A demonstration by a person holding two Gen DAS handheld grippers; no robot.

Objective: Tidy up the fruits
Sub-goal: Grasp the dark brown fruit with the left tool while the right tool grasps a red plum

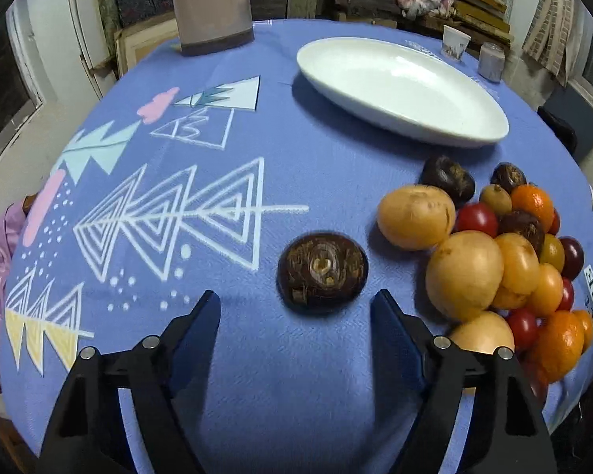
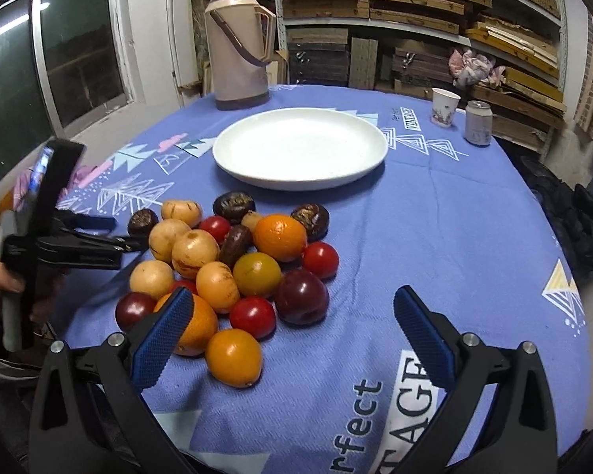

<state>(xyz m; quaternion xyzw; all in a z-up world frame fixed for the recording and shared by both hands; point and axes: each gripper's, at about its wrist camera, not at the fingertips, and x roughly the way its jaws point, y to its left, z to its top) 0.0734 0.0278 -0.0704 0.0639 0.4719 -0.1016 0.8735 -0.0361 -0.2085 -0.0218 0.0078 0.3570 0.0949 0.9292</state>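
Observation:
A pile of fruits (image 2: 233, 260) lies on the blue tablecloth: tan round ones, oranges, red and dark plums, dark brown chestnut-like ones. It shows at the right of the left wrist view (image 1: 506, 260). One dark brown fruit (image 1: 322, 272) lies apart, just ahead of my open, empty left gripper (image 1: 296, 304). The left gripper shows in the right wrist view (image 2: 126, 233), its fingers around that fruit (image 2: 143, 221). My right gripper (image 2: 292, 312) is open and empty, above the near side of the pile. An empty white plate (image 2: 300, 150) sits behind the pile and shows in the left wrist view (image 1: 399, 87).
A beige thermos (image 2: 239, 43) stands at the table's back left. A paper cup (image 2: 444, 107) and a can (image 2: 478, 122) stand at the back right. Shelves of boxes line the wall behind. A dark bag (image 2: 585, 217) lies off the right edge.

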